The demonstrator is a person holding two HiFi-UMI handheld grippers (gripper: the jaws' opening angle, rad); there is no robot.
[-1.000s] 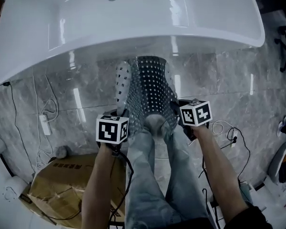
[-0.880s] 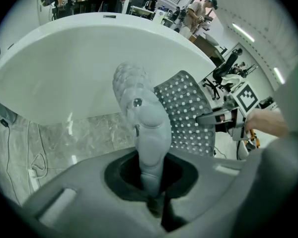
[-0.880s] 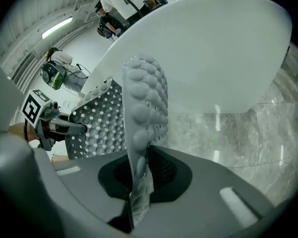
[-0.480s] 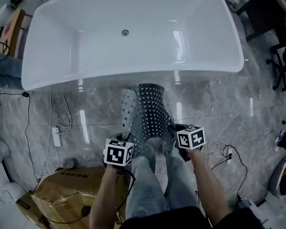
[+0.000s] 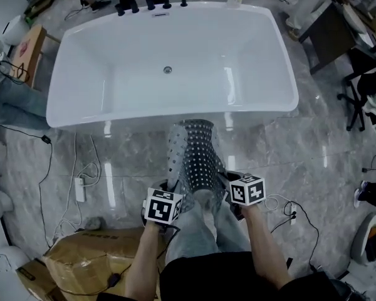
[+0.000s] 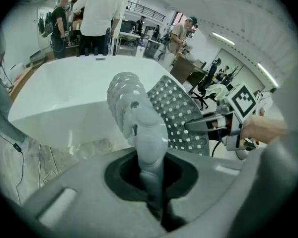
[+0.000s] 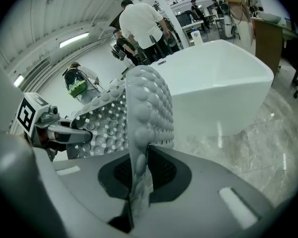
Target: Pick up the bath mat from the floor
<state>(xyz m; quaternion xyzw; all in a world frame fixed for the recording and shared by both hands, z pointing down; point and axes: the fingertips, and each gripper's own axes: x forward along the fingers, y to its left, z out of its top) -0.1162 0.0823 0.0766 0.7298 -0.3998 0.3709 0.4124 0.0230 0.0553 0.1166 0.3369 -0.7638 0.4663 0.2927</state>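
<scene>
A grey perforated bath mat (image 5: 197,158) with round bumps hangs in the air between my two grippers, its far end drooping toward the white bathtub (image 5: 88,99). My left gripper (image 5: 165,196) is shut on the mat's near left edge; in the left gripper view the mat (image 6: 139,118) rises out of its jaws. My right gripper (image 5: 233,194) is shut on the near right edge, and the mat (image 7: 146,115) stands up between its jaws in the right gripper view. Each gripper shows in the other's view: the right gripper (image 6: 223,128), the left gripper (image 7: 59,133).
The marble floor (image 5: 288,162) carries loose cables (image 5: 81,168) and a power strip at the left. A cardboard box (image 5: 81,262) sits at my lower left. My legs (image 5: 200,237) stand under the mat. People (image 6: 97,14) stand beyond the tub; an office chair (image 5: 366,86) is at the right.
Both grippers have risen with the mat, so the tub and floor look smaller and farther below. The mat now hangs higher off the floor.
</scene>
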